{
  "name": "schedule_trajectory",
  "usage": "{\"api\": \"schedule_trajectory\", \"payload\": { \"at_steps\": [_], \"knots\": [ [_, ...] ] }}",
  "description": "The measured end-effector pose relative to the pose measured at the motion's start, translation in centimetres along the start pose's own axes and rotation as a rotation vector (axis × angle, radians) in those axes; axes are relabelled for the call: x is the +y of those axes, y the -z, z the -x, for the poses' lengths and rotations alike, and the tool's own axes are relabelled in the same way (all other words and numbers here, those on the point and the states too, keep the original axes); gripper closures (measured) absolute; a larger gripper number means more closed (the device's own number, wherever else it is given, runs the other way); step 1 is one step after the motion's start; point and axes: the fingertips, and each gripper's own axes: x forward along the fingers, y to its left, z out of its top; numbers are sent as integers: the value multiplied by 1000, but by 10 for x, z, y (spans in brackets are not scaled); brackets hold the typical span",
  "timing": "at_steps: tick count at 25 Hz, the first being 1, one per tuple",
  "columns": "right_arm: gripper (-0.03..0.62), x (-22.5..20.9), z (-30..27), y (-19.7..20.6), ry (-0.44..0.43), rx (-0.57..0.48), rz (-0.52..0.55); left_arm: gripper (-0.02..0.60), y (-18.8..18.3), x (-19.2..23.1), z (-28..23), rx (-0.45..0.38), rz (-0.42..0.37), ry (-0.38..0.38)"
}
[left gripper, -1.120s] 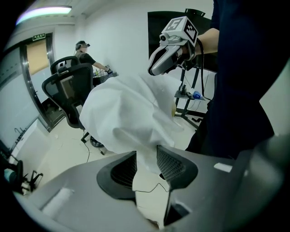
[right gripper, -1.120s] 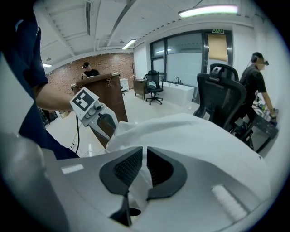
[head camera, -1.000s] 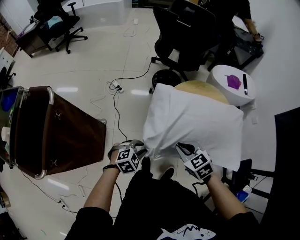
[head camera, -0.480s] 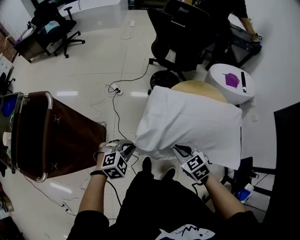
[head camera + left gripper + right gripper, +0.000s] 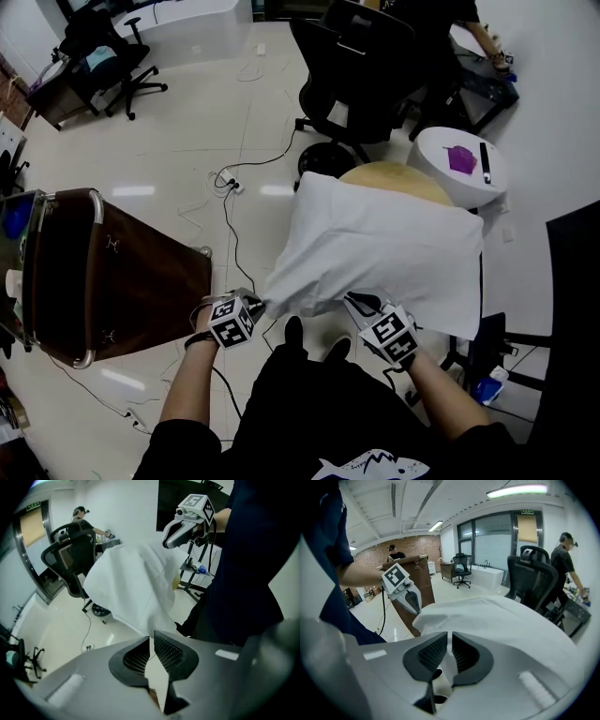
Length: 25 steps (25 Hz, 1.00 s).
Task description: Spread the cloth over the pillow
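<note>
The left gripper [image 5: 255, 304] had just been moving its jaws, which opened a tiny bit. In the left gripper view they were still pinched on the near left edge of the white cloth [image 5: 375, 244], and a thin strip of it ran down between the two black pads. The right gripper [image 5: 354, 303] was clamped on the near right edge of the same cloth, and a small fold of it was squeezed between its pads. The cloth hung from both sets of jaws and stretched away from the person. It lay draped over the pillow [image 5: 398, 175], and only the pillow's yellowish far edge peeked out from under it. The two grippers were near each other, low at the side of the cloth closest to the person. Each gripper's cube had black and white square patterns on it, but no letters. A green sign [image 5: 527, 512] hung high by the window, and it was too small to read. Past the pillow was a round white table [image 5: 469, 192] with a purple thing [image 5: 461, 159] on it. A black office chair [image 5: 361, 66] stood behind, and a brown cabinet [image 5: 112, 272] stood to the left.
</note>
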Motion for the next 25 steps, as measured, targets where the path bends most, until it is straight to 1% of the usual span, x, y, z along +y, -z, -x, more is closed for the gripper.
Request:
{"api": "schedule_trajectory", "payload": {
  "at_steps": [2, 3, 6, 8, 10, 12, 13, 15, 18, 20, 22, 25],
  "knots": [
    [557, 0, 0, 1, 2, 0, -7, 510, 5, -5, -6, 15, 9, 38],
    [557, 0, 1, 1, 2, -1, -9, 493, 6, -6, -7, 16, 8, 43],
    [557, 2, 2, -1, 4, -6, 5, 468, 1, -4, -4, 1, -24, 15],
    [553, 6, 2, 0, 13, -3, 58, 463, -2, -6, -2, -6, -45, -6],
    [534, 13, 0, 5, 23, 16, 138, 434, -3, -13, -2, -11, -52, -9],
    [498, 26, -4, 19, 5, 50, 198, 405, -1, -21, -3, -22, -48, -12],
    [490, 34, -7, 28, -13, 72, 212, 403, 0, -24, -4, -29, -43, -22],
    [485, 48, -12, 50, -55, 111, 187, 397, 4, -26, -9, -33, -31, -56],
    [479, 59, -22, 80, -88, 152, 68, 384, 11, -29, -15, -11, -32, -118],
    [470, 65, -30, 95, -83, 180, 70, 379, 11, -32, -19, 6, -53, -157],
    [465, 70, -37, 103, -89, 192, 71, 360, 7, -33, -23, 9, -63, -199],
    [465, 71, -42, 101, -96, 173, -19, 361, 1, -28, -22, 23, -85, -247]
  ]
}}
